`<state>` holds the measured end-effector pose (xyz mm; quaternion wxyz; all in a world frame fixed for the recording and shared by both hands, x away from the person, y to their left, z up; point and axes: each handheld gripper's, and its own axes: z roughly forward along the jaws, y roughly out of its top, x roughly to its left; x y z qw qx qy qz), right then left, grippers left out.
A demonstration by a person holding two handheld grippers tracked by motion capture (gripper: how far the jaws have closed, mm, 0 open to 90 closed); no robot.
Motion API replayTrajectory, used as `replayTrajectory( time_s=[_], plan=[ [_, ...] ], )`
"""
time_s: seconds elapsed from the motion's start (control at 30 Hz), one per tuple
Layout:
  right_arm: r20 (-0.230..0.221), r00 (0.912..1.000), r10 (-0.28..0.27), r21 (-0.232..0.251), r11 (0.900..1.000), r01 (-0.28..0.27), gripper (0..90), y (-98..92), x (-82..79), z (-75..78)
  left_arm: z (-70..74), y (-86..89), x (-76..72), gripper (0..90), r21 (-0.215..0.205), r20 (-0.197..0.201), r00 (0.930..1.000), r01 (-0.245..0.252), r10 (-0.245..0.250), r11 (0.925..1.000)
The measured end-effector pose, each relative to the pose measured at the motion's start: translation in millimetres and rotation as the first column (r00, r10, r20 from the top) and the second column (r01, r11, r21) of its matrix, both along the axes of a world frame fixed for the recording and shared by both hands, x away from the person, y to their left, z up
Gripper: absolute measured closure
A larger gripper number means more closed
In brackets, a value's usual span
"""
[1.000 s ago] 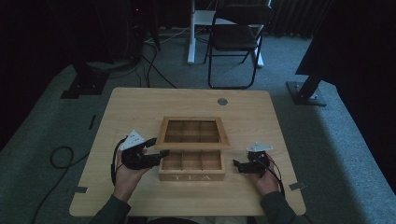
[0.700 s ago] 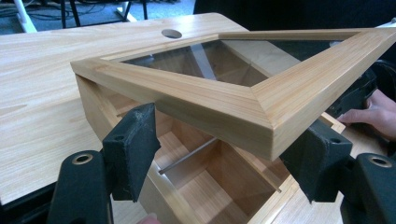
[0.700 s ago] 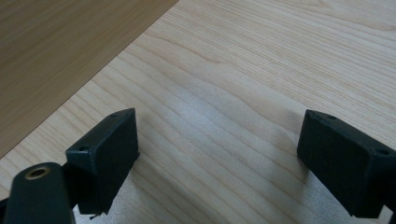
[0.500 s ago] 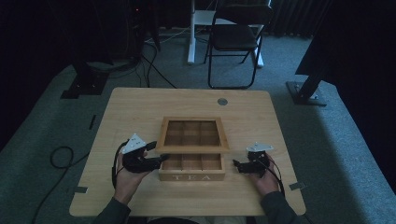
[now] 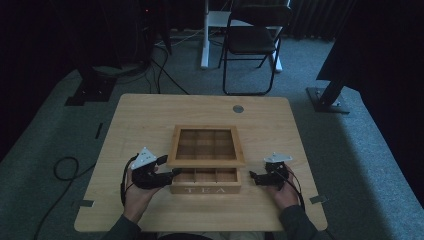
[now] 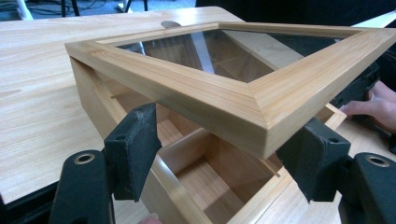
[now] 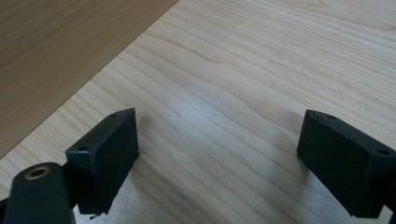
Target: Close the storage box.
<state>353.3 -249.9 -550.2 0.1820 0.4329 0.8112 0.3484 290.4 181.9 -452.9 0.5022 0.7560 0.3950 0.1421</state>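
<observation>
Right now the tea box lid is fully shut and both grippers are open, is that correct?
Not quite. The lid is raised, not shut: the left gripper view shows a gap under its frame with the box compartments visible below. Both the left gripper and right gripper are open, as you said.

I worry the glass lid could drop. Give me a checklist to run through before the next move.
1. Tea box flat on table: ok.
2. Lid raised over the open compartments: ok.
3. Left gripper open, jaws either side of the lid's corner: ok.
4. Lid actually supported: cannot tell.
5. Right gripper open, nothing between its jaws: ok.
6. Right gripper steadying the box: not ok, apart from it.
</observation>
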Motion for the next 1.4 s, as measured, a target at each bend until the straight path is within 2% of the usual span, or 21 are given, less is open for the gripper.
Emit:
replayTrajectory(
  time_s=[0.47, 0.67, 0.77, 1.23, 1.4],
  plan=[
    [0.0, 1.0, 0.001, -0.001, 1.0, -0.001, 12.2, -0.1, 0.0, 0.0, -7.0, -1.0, -8.2, 31.4, 0.005, -0.018, 0.9998, 0.005, -0.005, 1.0],
    [0.0, 1.0, 0.001, -0.002, 1.0, -0.001, 12.1, -0.1, 0.0, 0.0, -11.8, -1.7, -11.3, 31.4, 0.034, -0.022, 0.9997, 0.01, -0.009, 0.9994],
    [0.0, 1.0, 0.001, -0.001, 1.0, -0.001, 12.1, -0.1, 0.0, 0.0, -13.8, -2.2, -12.9, 31.5, 0.033, -0.026, 0.9996, 0.006, -0.005, 0.9994],
    [0.0, 1.0, 0.0, -0.002, 1.0, 0.0, 12.1, -0.1, 0.0, 0.0, -22.2, -6.3, -21.6, 31.5, 0.081, -0.032, 0.9995, -0.002, 0.005, 0.9967],
    [-0.001, 1.0, 0.0, -0.001, 1.0, 0.0, 12.2, 0.0, 0.0, 0.0, -25.7, -8.1, -23.7, 35.4, 0.096, -0.038, 0.9992, 0.01, -0.007, 0.9953]
  ],
)
